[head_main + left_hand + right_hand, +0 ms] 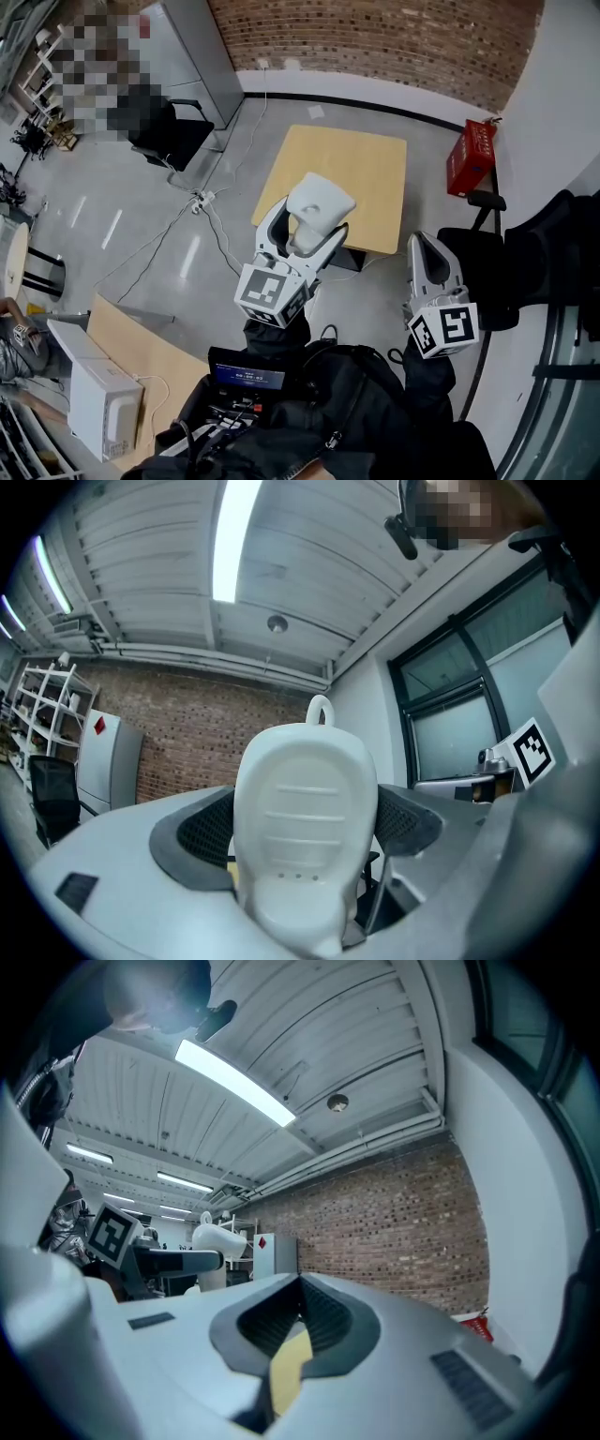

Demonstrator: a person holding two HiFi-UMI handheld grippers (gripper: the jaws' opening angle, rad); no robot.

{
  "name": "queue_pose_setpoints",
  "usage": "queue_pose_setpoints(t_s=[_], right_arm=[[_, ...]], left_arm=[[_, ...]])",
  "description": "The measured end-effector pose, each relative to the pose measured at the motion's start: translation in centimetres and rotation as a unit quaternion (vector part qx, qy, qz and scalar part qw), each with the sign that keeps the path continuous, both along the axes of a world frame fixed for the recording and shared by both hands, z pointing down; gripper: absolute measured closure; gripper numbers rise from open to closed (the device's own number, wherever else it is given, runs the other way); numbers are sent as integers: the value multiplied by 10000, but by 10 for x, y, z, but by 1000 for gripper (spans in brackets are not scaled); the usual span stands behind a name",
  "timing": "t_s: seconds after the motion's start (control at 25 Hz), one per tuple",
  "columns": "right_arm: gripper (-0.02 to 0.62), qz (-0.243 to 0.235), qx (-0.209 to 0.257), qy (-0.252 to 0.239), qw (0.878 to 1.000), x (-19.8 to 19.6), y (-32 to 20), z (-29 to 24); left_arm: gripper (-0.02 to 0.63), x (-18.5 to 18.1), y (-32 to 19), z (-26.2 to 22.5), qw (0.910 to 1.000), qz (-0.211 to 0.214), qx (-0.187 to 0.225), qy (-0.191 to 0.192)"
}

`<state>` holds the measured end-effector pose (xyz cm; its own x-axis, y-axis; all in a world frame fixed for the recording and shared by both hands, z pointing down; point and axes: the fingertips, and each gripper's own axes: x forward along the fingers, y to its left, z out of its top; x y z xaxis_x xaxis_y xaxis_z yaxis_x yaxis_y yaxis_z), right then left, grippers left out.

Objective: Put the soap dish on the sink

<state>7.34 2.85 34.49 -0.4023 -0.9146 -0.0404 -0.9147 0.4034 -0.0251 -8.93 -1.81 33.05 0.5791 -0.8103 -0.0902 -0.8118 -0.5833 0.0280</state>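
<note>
A white oval soap dish (317, 206) with ribs, small drain holes and a loop at its far end sits clamped in my left gripper (302, 228), held up in the air. The left gripper view shows the soap dish (302, 822) filling the space between the dark pads (204, 834). My right gripper (429, 260) hovers to the right at about the same height, jaws closed together with nothing in them; in the right gripper view (298, 1309) the pads meet at the tip. The soap dish (217, 1240) also shows far left in that view. No sink is in view.
A light wooden table (347, 178) stands on the grey floor below the grippers. A red box (472, 156) leans by the white wall. A black chair (169, 131), a power strip with cables (201, 200) and a white appliance (94, 394) on a wooden top lie left.
</note>
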Motion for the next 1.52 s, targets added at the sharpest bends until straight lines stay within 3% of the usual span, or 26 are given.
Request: queue_pose_setpoints(t_s=[0.68,1.28,1.52], right_arm=[[591,110,-246,53,9996,-40,-56,13],[591,-154,-283,-29,9995,-24,-111,18],[591,-208,-214,-82,9995,3,-144,13]], left_arm=[[153,-36,-60,13,9997,150,-183,68],[153,-25,-107,21,9994,-121,-311,-79],[153,2,-138,14,9994,-171,-285,-112]])
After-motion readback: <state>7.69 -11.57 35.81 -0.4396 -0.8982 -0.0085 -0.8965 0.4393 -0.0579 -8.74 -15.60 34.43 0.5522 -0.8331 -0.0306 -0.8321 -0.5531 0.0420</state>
